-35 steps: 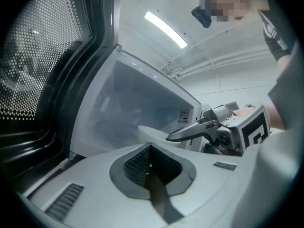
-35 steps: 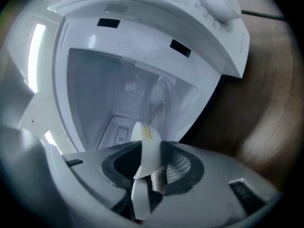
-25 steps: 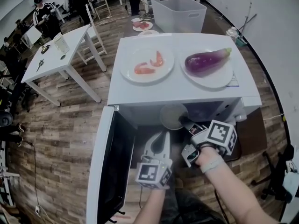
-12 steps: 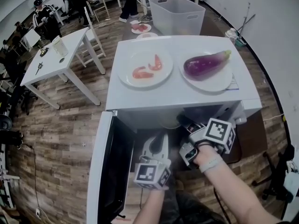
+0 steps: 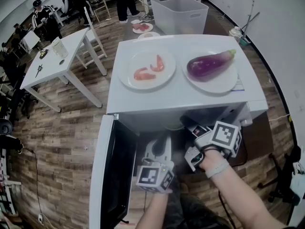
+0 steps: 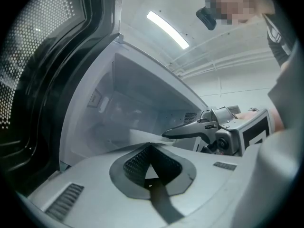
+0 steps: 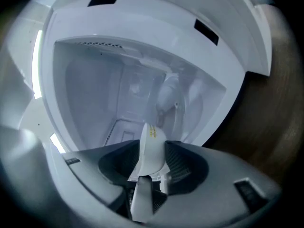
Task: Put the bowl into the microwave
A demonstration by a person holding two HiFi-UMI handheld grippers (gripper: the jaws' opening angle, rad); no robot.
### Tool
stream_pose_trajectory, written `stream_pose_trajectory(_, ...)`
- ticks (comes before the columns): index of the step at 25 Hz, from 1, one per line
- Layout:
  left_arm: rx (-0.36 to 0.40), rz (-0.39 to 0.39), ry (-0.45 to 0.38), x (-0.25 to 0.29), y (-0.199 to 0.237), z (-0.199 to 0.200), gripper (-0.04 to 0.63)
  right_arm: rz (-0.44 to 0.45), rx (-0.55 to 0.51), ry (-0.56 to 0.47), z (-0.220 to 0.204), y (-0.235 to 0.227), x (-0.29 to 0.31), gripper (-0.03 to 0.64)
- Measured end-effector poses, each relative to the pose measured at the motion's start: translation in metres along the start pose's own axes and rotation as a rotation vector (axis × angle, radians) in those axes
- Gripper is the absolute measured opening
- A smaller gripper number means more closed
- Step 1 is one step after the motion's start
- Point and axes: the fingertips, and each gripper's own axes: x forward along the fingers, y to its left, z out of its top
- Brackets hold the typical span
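Since a second ago the bowl (image 7: 148,160) has passed from the microwave's (image 5: 180,99) mouth into its cavity, carried by my right gripper (image 7: 152,145). Its jaws have just been opening and stand apart, the bowl's rim between them. Left gripper (image 6: 151,147), just right of the open door (image 5: 102,175): jaws together, empty.

Head view barely shows the round white bowl (image 5: 174,126): just a sliver of rim under the top of the boxy white microwave (image 5: 183,97), with the rest tucked inside. The microwave's dark-windowed door (image 5: 108,175) runs off the near bottom edge. In the left gripper view, the left gripper (image 6: 151,145) body covers the bowl's lower part, and the cavity's far wall is too hazy to read.
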Motion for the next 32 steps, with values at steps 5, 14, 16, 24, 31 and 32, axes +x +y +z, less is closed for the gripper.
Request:
stream_pose_trajectory(5,-0.007,0.008,0.001,0.001,0.003,0.001,0.002,0.056,-0.086,0.032,-0.005,0.008,-0.006,0.206)
stream_pose_trajectory(14,-0.019,0.023,-0.003,0.003,0.007,0.002,0.002,0.192,-0.196,0.08,-0.014,0.027,-0.012,0.233)
stream_pose_trajectory(16,-0.021,0.025,-0.005,0.005,0.007,0.003,0.001,0.213,-0.207,0.092,-0.017,0.029,-0.014,0.233)
stream_pose_trajectory(24,-0.029,0.03,-0.008,0.007,0.009,0.003,0.002,0.175,-0.292,0.157,-0.034,0.013,-0.017,0.226)
stream_pose_trajectory(31,-0.038,0.026,-0.008,0.008,0.008,0.001,0.002,0.152,-0.335,0.151,-0.035,0.003,-0.013,0.15)
stream_pose_trajectory(32,-0.04,0.026,-0.008,0.009,0.009,0.001,0.0,0.154,-0.335,0.149,-0.035,0.003,-0.012,0.15)
